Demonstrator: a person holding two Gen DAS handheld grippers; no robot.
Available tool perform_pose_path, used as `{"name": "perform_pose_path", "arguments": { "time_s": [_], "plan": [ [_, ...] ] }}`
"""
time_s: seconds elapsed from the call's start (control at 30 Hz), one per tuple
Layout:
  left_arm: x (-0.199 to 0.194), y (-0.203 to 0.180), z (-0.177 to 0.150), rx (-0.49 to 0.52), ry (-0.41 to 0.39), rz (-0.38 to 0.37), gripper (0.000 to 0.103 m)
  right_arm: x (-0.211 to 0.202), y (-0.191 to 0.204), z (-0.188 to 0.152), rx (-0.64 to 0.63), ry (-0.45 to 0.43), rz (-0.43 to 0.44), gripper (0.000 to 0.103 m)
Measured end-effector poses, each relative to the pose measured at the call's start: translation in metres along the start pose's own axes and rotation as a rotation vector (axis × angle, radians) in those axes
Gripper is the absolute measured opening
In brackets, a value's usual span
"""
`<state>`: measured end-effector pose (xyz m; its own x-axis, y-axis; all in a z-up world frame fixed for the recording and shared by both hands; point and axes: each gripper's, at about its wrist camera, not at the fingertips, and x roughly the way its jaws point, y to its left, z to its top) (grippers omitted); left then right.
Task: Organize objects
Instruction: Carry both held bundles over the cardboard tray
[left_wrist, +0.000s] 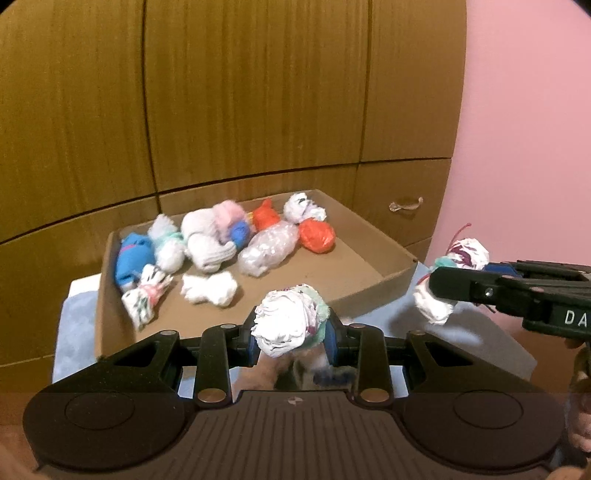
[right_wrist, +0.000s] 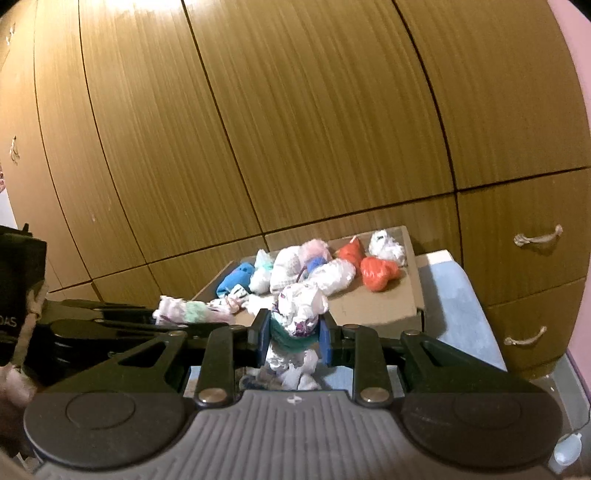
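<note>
A shallow cardboard box (left_wrist: 384, 275) on a light blue cloth holds several rolled bundles: blue (left_wrist: 129, 258), white, clear plastic (left_wrist: 267, 249) and orange (left_wrist: 317, 236). My left gripper (left_wrist: 291, 338) is shut on a white rolled bundle with a green band (left_wrist: 286, 319), held just before the box's near edge. My right gripper (right_wrist: 295, 334) is shut on a white patterned bundle with a teal band (right_wrist: 297, 314), held above the box's near right corner. The right gripper also shows in the left wrist view (left_wrist: 443, 282), and the left in the right wrist view (right_wrist: 184, 314).
Wooden wardrobe doors (left_wrist: 240, 92) stand right behind the box. Drawers with metal handles (right_wrist: 537, 234) are at the right, beside a pink wall (left_wrist: 524, 110). The blue-covered surface (right_wrist: 454, 310) ends close around the box.
</note>
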<state>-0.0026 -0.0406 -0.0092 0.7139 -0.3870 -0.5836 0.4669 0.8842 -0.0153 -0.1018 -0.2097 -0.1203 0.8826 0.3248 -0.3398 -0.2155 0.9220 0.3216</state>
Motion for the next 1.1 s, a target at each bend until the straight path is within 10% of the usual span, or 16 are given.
{"name": "perform_pose_path", "arguments": {
  "time_s": [1.1],
  "plan": [
    [0.169, -0.017, 0.049, 0.064, 0.202, -0.046, 0.039, 0.16, -0.055, 0.047, -0.516, 0.345, -0.053, 0.024]
  ]
}}
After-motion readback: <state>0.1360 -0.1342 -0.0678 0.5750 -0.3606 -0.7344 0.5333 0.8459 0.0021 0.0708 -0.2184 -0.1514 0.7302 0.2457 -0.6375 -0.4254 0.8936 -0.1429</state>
